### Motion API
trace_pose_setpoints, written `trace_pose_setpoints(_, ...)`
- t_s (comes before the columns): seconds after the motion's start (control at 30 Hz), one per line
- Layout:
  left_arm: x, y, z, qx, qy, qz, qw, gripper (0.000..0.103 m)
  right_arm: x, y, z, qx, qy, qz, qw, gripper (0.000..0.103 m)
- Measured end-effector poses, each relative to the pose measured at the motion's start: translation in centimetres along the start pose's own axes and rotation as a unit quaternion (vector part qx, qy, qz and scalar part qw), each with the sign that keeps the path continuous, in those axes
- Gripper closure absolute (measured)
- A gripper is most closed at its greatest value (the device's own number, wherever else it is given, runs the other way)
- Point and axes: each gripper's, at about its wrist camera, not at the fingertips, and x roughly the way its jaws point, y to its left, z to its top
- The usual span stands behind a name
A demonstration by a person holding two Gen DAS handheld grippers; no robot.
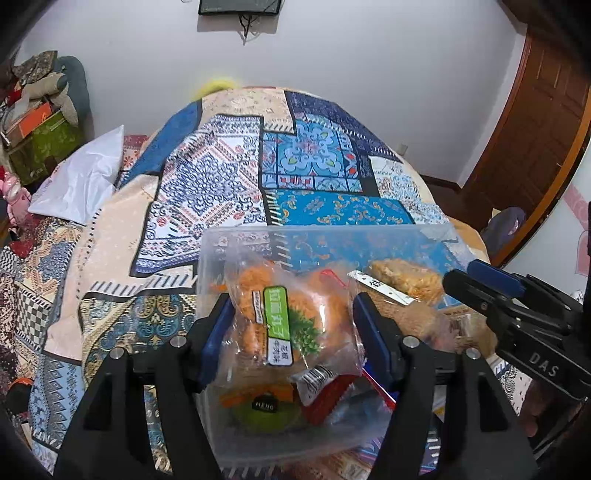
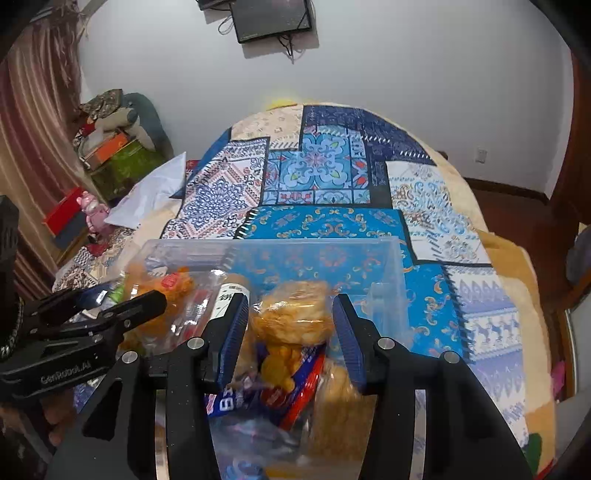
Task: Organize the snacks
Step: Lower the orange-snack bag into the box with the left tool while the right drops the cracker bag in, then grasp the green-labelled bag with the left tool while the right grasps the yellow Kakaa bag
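I am in a bedroom of a home. A bed with a patchwork cover (image 1: 295, 166) fills the room, a white pillow (image 1: 79, 184) lies on it, a wooden door (image 1: 532, 140) stands at the right, and a screen (image 2: 273, 18) hangs on the wall.

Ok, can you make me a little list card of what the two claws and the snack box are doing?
place: patterned bedspread
box: clear plastic box, several snack packs inside
left claw: around the green-label snack bag, bag pinched between the pads
right claw: either side of the golden puffed snack pack, contact unclear
claws: both over the box, side by side
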Motion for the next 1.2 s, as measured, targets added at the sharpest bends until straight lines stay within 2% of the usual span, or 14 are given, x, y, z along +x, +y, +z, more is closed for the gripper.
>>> trace_pose_setpoints(0.13,-2.6,-0.1,0.1,0.003,-0.018,-0.001,0.9998,0.033,-2.1,0.6,-0.2,-0.014,-0.013,-0.003,1.0,0.055)
trace_pose_setpoints(0.3,-6.3,-0.3,-0.7,0.016,-0.035,0.007,0.9992,0.021,-5.2,0.7,-1.0,-0.016,-0.032,-0.001,0.999,0.05)
trace_pose_setpoints(0.4,-7.8,-0.2,-2.0,0.024,-0.031,0.01,0.9992,0.015,-6.7,0.5,-1.8,-0.017,-0.036,-0.003,0.999,0.046)
trace_pose_setpoints(0.57,-9.1,0.7,-5.9,0.036,-0.001,0.025,0.999,0.014,-8.6,-0.2,-4.1,-0.015,-0.036,-0.012,0.999,0.039)
trace_pose_setpoints(0.93,-9.9,2.8,-15.5,0.008,0.077,0.021,0.9967,0.014,-8.3,-1.4,-9.7,-0.004,0.021,-0.022,1.0,0.038)
trace_pose_setpoints(1.2,-9.8,3.5,-18.6,0.002,0.097,0.029,0.9949,0.014,-6.2,-1.8,-12.3,0.009,0.064,-0.016,0.998,0.038)
